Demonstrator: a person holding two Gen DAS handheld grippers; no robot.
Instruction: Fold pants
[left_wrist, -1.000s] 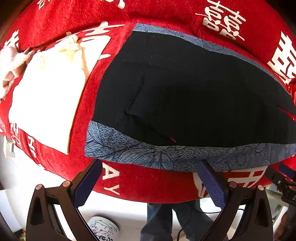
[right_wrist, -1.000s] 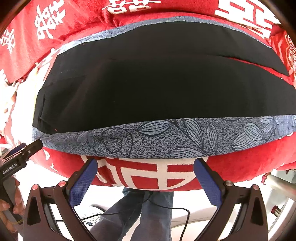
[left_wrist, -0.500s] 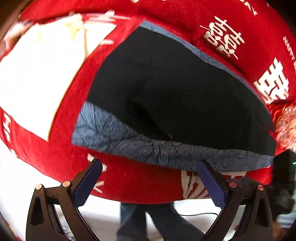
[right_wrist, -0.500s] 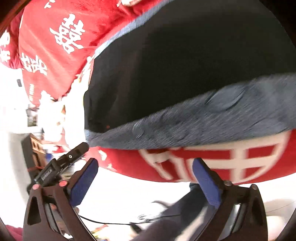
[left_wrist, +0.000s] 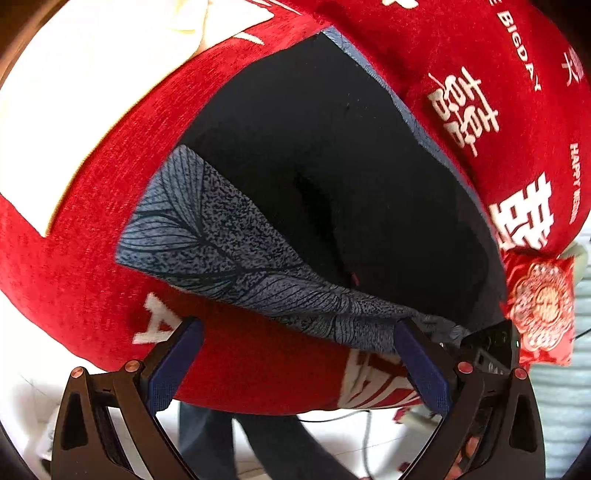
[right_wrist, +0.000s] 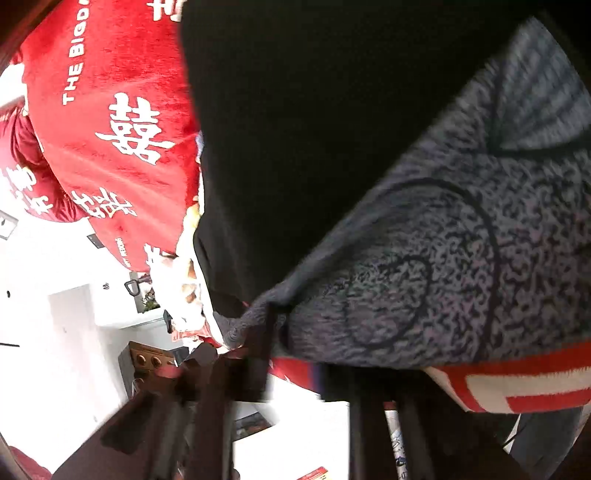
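The pants (left_wrist: 332, 155) are black with a grey-blue leaf-print side stripe (left_wrist: 221, 243) and lie flat on a red blanket (left_wrist: 92, 258). My left gripper (left_wrist: 295, 354) is open at the blanket's near edge, just below the stripe. In the right wrist view the pants (right_wrist: 314, 129) fill the frame, and the stripe (right_wrist: 461, 258) bunches to a puckered point at my right gripper (right_wrist: 291, 332). Its fingers are dark and motion-blurred. The right gripper's body (left_wrist: 491, 343) shows at the stripe's right end.
The red blanket (right_wrist: 122, 122) has white Chinese characters and English lettering. A cream-white cloth (left_wrist: 74, 92) lies on it left of the pants. A red embroidered cushion (left_wrist: 543, 306) sits at the right. White floor and furniture (right_wrist: 74, 332) lie beyond the edge.
Both grippers swung and moved in close to the near striped edge. The right gripper went from open below the stripe to blurred at a bunched point of it. The left stays open.
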